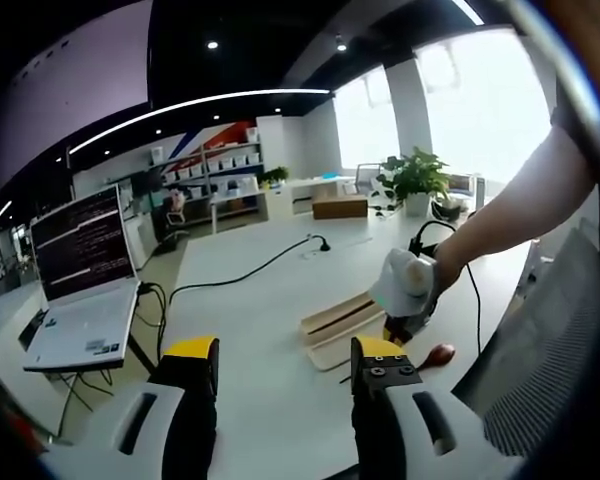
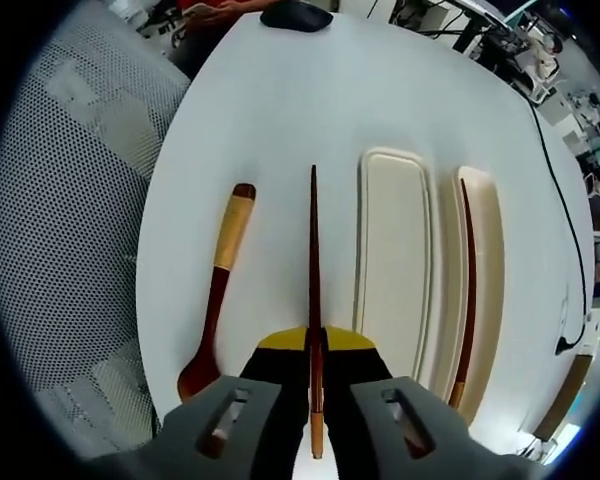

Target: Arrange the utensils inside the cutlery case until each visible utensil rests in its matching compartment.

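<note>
A dark chopstick point(image 2: 313, 300) is pinched between the pressed-together jaws of the right gripper point(image 2: 315, 365), pointing away over the white table point(image 2: 280, 110), just left of the cutlery case point(image 2: 395, 260), whose right compartment holds its twin point(image 2: 467, 290). A wooden spoon point(image 2: 218, 295) lies on the table further left. The step looks like carrying; next, shift right and lower it beside its twin, while the left gripper point(image 1: 280, 370) waits, jaws spread.
</note>
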### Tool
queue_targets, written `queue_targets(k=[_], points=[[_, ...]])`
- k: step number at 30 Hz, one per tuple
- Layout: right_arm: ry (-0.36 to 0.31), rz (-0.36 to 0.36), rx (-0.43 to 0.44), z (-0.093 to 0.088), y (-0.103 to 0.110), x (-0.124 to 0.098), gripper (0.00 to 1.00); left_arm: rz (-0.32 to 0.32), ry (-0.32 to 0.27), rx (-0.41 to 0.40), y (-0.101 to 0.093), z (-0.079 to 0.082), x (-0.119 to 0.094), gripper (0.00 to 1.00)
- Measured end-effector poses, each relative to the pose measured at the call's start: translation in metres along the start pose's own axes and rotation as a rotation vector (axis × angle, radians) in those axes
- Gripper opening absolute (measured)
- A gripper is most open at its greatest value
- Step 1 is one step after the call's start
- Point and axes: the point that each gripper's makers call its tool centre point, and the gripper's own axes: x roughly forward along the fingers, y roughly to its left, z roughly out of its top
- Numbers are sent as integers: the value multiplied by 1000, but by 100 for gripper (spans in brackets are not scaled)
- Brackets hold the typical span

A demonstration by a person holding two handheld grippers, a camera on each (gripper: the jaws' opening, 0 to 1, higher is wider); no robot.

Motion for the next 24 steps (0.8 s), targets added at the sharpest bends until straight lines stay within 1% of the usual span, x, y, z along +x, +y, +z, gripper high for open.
queue_targets(k=[5,15,19,24], points=[[-12,2,-1,-1,-1,0,0,-2,1,2,0,0,0,54],[0,-6,1,-7,-2,-1,0,0,-2,3,0,0,0,54],[-11,-1,17,-7,-2,-4,0,-1,-2,2,0,0,0,54],[-8,-3,4,-7,-3,-10,0,-2,-1,4,0,0,0,54]])
